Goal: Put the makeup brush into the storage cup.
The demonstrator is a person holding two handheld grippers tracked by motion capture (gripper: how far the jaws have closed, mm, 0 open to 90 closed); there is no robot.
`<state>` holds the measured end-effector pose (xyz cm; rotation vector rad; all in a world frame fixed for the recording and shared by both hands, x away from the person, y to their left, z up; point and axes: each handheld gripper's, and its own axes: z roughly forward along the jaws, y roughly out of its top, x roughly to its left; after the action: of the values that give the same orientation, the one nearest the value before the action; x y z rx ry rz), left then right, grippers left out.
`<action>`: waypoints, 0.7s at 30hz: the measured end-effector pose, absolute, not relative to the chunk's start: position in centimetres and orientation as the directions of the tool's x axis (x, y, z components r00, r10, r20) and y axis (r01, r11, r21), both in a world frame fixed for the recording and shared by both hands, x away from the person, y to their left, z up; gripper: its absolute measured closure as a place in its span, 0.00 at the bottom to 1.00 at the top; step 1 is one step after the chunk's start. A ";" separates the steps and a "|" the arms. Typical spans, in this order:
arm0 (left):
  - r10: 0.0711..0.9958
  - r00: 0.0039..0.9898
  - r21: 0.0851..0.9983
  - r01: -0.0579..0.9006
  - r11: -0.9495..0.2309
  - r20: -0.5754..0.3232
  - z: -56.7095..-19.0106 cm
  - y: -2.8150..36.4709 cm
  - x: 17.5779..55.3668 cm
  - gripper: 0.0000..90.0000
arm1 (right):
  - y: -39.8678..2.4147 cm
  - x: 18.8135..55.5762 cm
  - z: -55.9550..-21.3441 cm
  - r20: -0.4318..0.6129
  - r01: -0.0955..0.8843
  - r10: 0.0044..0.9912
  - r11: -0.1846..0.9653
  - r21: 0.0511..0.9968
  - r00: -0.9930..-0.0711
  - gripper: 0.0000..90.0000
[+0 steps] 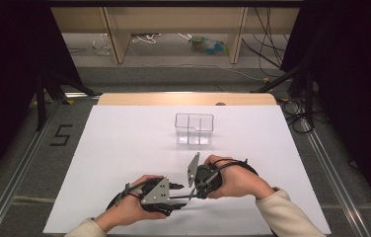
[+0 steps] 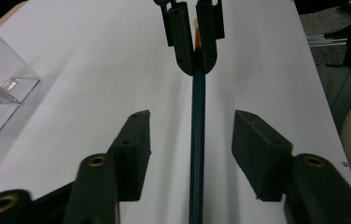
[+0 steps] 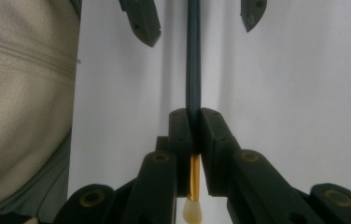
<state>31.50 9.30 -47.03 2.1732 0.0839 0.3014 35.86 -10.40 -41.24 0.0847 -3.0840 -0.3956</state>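
Observation:
A dark blue pencil (image 2: pixel 197 140) with a gold band and a pale eraser (image 3: pixel 192 212) runs level above the white table sheet (image 1: pixel 124 148). My right gripper (image 3: pixel 195 116) is shut on the pencil close to the eraser end. My left gripper (image 2: pixel 190 126) faces it from the other side. Its jaws stand on either side of the pencil's shaft, with a gap between each pad and the wood. In the high view the two grippers meet tip to tip near the table's front edge, the left gripper (image 1: pixel 178 187) on the left and the right gripper (image 1: pixel 193 191) beside it.
A clear plastic box (image 1: pixel 194 129) with inner dividers stands on the sheet beyond the grippers, toward the back middle. The same box (image 2: pixel 1 88) shows at the left in the left gripper view. A person's beige sleeve (image 3: pixel 24 93) lies close to the right gripper.

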 end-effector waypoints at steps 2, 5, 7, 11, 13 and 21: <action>0.165 0.970 0.812 -0.052 -0.581 0.180 -47.0 9.1 31.5 0.57 | -10.4 35.9 -41.3 0.021 -0.059 -0.066 0.965 0.256 -0.998 0.93; 0.159 0.970 0.802 -0.053 -0.595 0.182 -47.1 8.8 31.6 0.60 | -10.3 35.9 -41.3 0.025 -0.061 -0.070 0.965 0.255 -0.997 0.93; 0.148 0.971 0.795 -0.062 -0.604 0.188 -47.2 8.7 31.7 0.62 | -10.3 35.8 -41.3 0.030 -0.054 -0.064 0.966 0.252 -0.998 0.93; 0.138 0.973 0.788 -0.063 -0.613 0.185 -47.2 8.6 31.7 0.68 | -10.3 35.5 -41.1 0.045 -0.021 -0.032 0.974 0.226 -0.999 0.93; 0.134 0.973 0.784 -0.067 -0.618 0.189 -47.2 8.5 31.6 0.71 | -10.2 35.8 -41.3 0.031 -0.057 -0.067 0.966 0.252 -0.997 0.93; 0.115 0.974 0.762 -0.078 -0.643 0.197 -47.4 8.1 31.6 0.83 | -10.2 35.5 -41.1 0.040 -0.031 -0.041 0.972 0.231 -0.998 0.93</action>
<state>31.56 8.07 -47.38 2.2507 0.0258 0.2869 35.49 -10.18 -41.15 0.0562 -3.0760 -0.3590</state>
